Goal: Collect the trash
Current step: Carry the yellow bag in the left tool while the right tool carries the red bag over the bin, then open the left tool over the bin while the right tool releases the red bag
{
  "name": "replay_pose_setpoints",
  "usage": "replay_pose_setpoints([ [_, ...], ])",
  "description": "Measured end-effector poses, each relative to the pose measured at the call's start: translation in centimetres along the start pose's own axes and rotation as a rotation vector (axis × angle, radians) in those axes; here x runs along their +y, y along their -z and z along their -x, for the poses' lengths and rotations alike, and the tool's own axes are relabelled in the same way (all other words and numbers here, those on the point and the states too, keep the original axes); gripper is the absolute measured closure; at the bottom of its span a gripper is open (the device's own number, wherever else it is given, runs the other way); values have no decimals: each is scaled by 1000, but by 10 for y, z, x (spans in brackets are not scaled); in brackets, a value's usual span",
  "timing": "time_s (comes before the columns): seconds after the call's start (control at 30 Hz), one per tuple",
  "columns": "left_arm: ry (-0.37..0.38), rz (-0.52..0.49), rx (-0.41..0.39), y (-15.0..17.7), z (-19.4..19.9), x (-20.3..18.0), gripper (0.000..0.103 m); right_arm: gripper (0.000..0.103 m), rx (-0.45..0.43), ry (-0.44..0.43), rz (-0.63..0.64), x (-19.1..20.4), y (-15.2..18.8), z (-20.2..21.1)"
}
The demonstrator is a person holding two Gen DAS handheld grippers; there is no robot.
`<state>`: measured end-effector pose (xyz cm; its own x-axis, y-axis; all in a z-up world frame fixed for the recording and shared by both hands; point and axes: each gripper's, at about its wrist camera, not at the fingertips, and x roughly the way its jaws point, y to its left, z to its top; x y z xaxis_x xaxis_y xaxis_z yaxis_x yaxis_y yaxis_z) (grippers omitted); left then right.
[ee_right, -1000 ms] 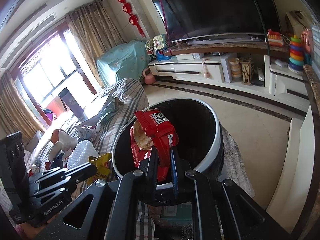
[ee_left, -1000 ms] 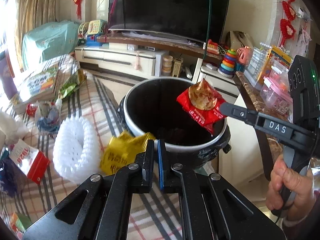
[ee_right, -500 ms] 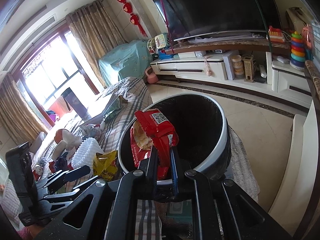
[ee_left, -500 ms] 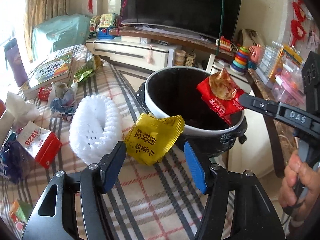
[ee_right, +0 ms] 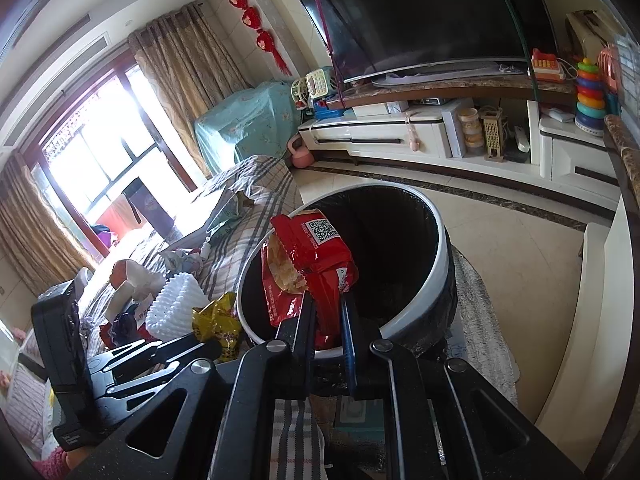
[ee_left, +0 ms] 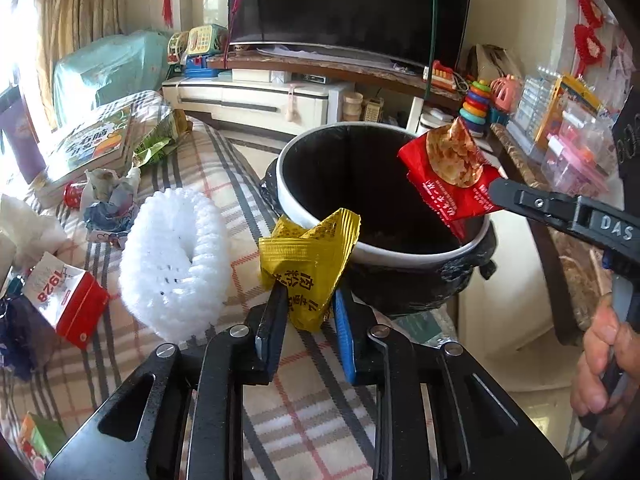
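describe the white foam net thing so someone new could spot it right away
Start at the round black trash bin beside the plaid-covered couch. On the plaid, just left of the yellow wrapper in the left gripper, lies the white foam net. It is the only pure white, puffy, ring-shaped mesh piece among the printed wrappers.

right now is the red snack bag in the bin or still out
Out. The right hand-held gripper is shut on the red snack bag, holding it above the bin's open mouth, not yet dropped.
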<state>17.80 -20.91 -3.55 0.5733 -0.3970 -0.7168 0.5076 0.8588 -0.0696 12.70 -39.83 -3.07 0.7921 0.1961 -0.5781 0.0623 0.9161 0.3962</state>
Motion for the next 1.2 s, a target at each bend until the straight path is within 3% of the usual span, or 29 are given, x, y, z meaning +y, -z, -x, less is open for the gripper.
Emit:
replay_pose_setpoints([
  [0.33, 57, 0, -48, -23, 19, -12, 82, 92, -13, 10, 9, -1, -3, 4],
  [0.8, 97, 3, -32, -56, -10, -19, 82, 89, 40, 57, 37, -11, -20, -24],
  [0.9, 97, -1, -25, -62, -17, -21, 78, 87, 53, 60, 32, -14, -22, -30],
  [1.0, 79, 0, -7, -65, -26, -22, 59, 84, 65, 63, 23, -18, -24, -35],
  [1.03, 79, 2, -3, -65, -27, -21, 51, 81, 65, 64, 21, -19, -24, -35],
  [1.1, 82, 5, 0, -63, -28, -20, 45, 65, 56, 63, 14, -21, -25, -32],
  [1.13, 78, 7, -1, -61, -27, -19, 42, 51, 48, 60, 12, -21, -25, -30],
  [1.2, 71, 13, -1, -58, -26, -17, 39, 45, 36, 64, 13, -20, -24, -27],
])
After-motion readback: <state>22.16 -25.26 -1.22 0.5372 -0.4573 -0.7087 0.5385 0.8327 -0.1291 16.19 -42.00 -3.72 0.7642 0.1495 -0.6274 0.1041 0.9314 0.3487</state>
